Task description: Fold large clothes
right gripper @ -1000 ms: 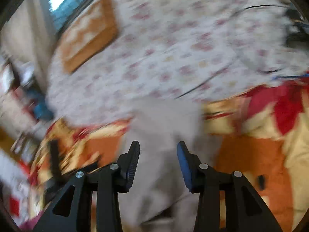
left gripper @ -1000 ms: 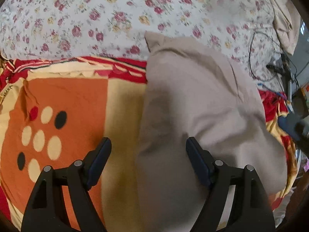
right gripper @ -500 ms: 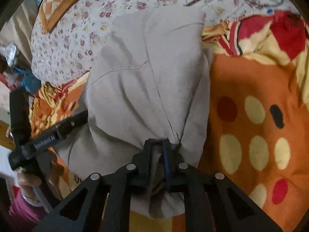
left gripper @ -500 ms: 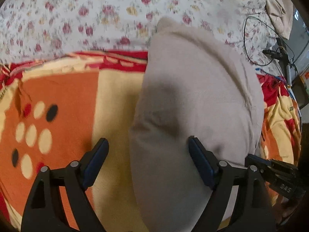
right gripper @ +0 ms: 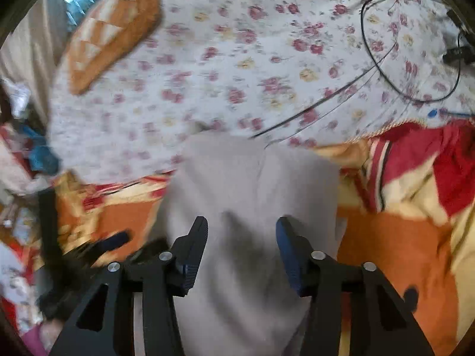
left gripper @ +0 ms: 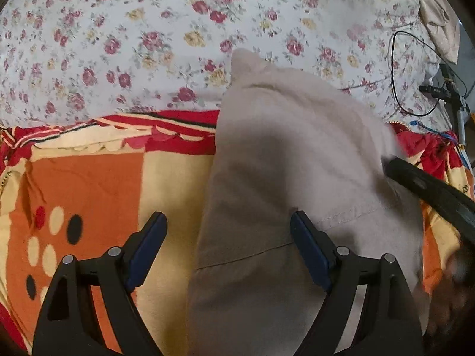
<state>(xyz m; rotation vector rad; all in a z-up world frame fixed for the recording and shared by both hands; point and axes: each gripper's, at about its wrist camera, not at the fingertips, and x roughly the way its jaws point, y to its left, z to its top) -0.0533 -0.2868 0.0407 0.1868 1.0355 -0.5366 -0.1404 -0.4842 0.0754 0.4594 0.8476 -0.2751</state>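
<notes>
Beige garment (left gripper: pixel 285 184), seemingly folded, on blanket (left gripper: pixel 89 184)

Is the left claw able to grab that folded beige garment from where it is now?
Probably yes. The left gripper is open, and the beige garment lies with its left edge between the fingers, nothing covering it. The right gripper, also open, hovers over the same cloth.

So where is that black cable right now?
The black cable lies looped on the flowered sheet, upper right in both views, beyond the beige garment.
</notes>
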